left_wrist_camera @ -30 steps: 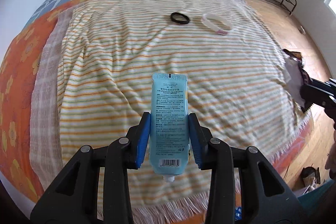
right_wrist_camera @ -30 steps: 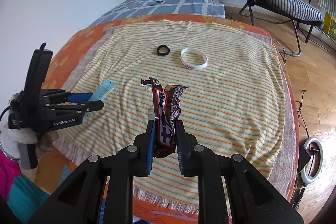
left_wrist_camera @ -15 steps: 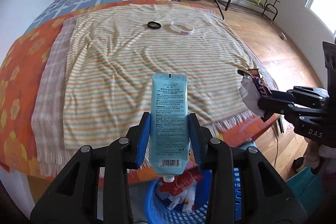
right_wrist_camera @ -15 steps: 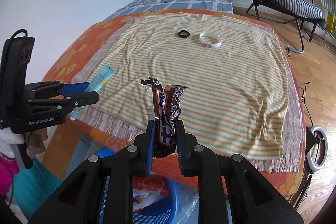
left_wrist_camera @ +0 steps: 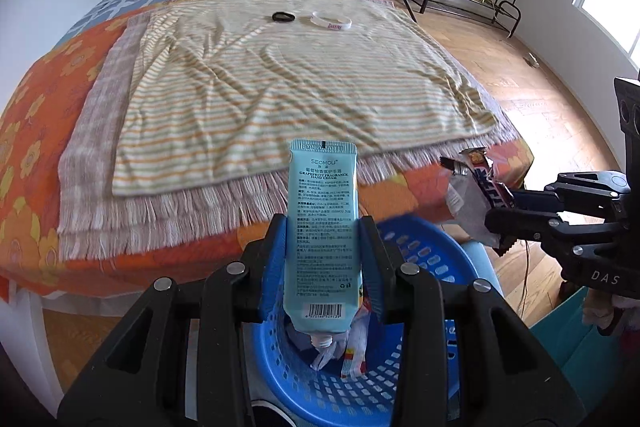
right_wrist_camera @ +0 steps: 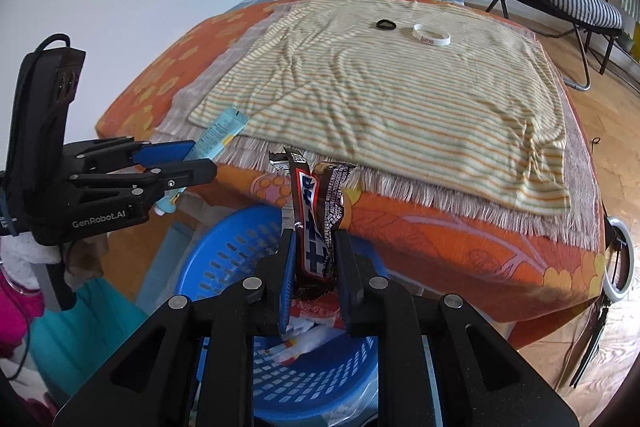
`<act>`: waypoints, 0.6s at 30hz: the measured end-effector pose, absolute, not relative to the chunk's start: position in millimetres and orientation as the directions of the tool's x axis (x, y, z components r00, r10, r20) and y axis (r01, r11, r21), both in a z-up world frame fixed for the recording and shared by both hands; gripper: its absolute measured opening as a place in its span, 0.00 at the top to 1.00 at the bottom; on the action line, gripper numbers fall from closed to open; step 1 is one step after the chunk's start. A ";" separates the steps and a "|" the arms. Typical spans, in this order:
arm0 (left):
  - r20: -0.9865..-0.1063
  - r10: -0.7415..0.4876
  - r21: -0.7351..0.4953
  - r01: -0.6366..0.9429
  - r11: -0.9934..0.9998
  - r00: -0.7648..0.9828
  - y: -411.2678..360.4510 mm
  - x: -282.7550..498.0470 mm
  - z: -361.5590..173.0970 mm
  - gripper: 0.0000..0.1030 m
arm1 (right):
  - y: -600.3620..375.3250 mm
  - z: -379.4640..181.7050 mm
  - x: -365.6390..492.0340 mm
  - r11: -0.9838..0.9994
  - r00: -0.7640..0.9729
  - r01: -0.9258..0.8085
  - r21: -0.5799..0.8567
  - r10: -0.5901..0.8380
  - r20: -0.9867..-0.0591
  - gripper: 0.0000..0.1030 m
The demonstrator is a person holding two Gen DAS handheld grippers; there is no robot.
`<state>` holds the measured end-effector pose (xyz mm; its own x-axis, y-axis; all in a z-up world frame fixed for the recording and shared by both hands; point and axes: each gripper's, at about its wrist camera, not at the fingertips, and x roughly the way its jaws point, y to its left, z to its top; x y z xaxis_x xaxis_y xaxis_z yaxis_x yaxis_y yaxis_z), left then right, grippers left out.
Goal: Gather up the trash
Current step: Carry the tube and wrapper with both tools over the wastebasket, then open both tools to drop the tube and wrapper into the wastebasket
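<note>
Both claws, your left gripper (left_wrist_camera: 323, 259) clamping the pale-blue hand-cream tube (left_wrist_camera: 322, 227) and right gripper (right_wrist_camera: 314, 267) pinching the crumpled dark candy wrapper (right_wrist_camera: 318, 219), risk missing the blue slotted plastic basket (right_wrist_camera: 224, 259) if you release off-centre.

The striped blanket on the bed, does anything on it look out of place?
Two small rings lie alone on the striped blanket: a black hair tie and a white wristband, side by side, apart, near its far edge.

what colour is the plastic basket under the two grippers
Blue: a perforated plastic basket, clearest in the right wrist view.
</note>
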<state>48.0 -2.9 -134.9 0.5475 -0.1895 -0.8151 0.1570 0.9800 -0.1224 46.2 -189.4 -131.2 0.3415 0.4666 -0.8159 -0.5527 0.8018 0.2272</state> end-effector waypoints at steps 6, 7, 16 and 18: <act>-0.829 -0.193 -0.116 0.175 0.978 0.525 -10.0 29.7 -150.4 0.65 | -189.4 -150.1 26.4 0.797 0.301 -0.560 0.226 0.450 -0.841 0.84; -0.829 -0.195 -0.118 0.176 0.977 0.524 -10.8 26.4 -152.0 0.65 | -189.6 -152.7 24.1 0.797 0.296 -0.560 0.226 0.447 -0.844 0.84; -0.838 -0.212 -0.130 0.193 0.973 0.502 -20.2 8.2 -165.3 0.65 | -192.4 -167.2 12.6 0.798 0.266 -0.555 0.236 0.439 -0.858 0.83; -0.843 -0.212 -0.131 0.194 0.972 0.494 -22.1 6.7 -169.0 0.65 | -192.6 -169.3 10.4 0.797 0.262 -0.556 0.238 0.440 -0.859 0.83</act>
